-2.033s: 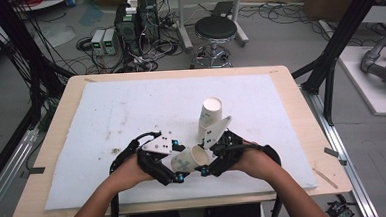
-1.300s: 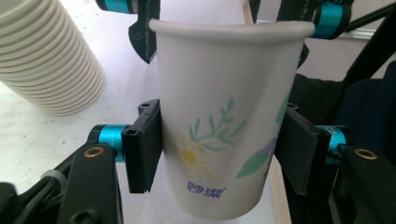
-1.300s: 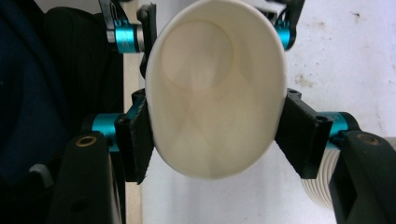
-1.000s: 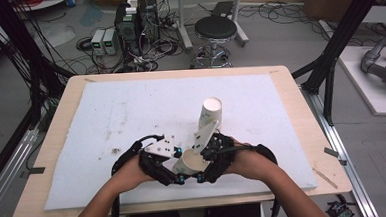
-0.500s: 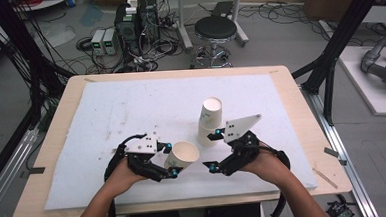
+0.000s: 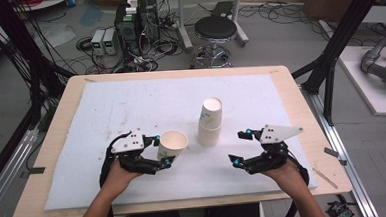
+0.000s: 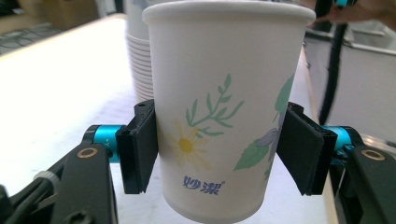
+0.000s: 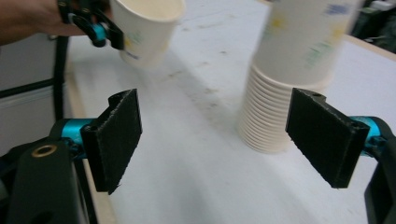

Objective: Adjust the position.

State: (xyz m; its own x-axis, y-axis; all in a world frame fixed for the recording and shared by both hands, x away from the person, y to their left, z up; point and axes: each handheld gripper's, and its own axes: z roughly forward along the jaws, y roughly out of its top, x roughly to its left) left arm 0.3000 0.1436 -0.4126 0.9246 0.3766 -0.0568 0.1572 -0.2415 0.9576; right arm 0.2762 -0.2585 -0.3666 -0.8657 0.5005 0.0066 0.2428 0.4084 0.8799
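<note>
Paper cup [image 6: 172, 144], lower centre-left of the high view, looks light and easily crushed; the left tool [image 6: 159, 151] pinches its sides mid-wall, wisely gently. Right tool [image 6: 240, 147] stands spread beside the cup stack [image 6: 210, 121] on the bench [image 6: 130, 99].

— Obstacles on the white mat [image 6: 131, 106]?
— One stack of paper cups [image 6: 210, 122], upright, just right of centre; a single cup [image 6: 172, 144] is held just left of it, with a narrow gap seen between them.
— Free room?
— Far half and left side are left bare. Right of the stack, open mat is seen around the right gripper [image 6: 237, 147], jaws spread, nothing between.
</note>
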